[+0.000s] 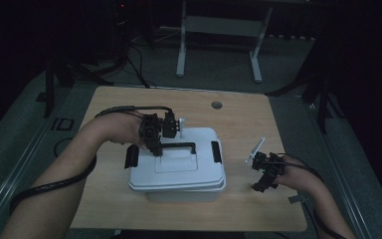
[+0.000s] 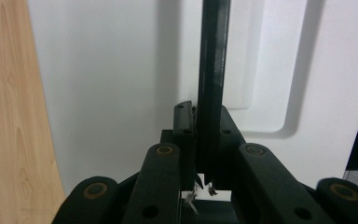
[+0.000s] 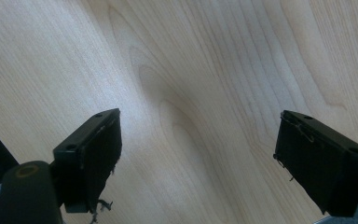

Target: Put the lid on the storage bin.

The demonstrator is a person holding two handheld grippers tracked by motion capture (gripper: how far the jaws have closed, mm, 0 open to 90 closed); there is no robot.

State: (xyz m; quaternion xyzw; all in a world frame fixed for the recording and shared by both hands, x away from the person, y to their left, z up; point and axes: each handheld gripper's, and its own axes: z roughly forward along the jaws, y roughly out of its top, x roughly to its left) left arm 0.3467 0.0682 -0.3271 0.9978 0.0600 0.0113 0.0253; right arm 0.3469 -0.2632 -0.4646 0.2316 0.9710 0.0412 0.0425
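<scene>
Left gripper (image 1: 158,149) clamps black bar handle (image 2: 213,70) of smooth white lidded box (image 1: 179,169); right gripper (image 3: 200,158) jaws wide apart over woodgrain table (image 3: 191,70)

No legible text, label, brand, number or sign on any surface here.

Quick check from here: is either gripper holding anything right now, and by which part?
The left gripper is shut on the black handle of the white box's lid, near its left end. The right gripper is open, holding nothing.

high view overhead; gripper views close on table (image 1: 238,112).
</scene>
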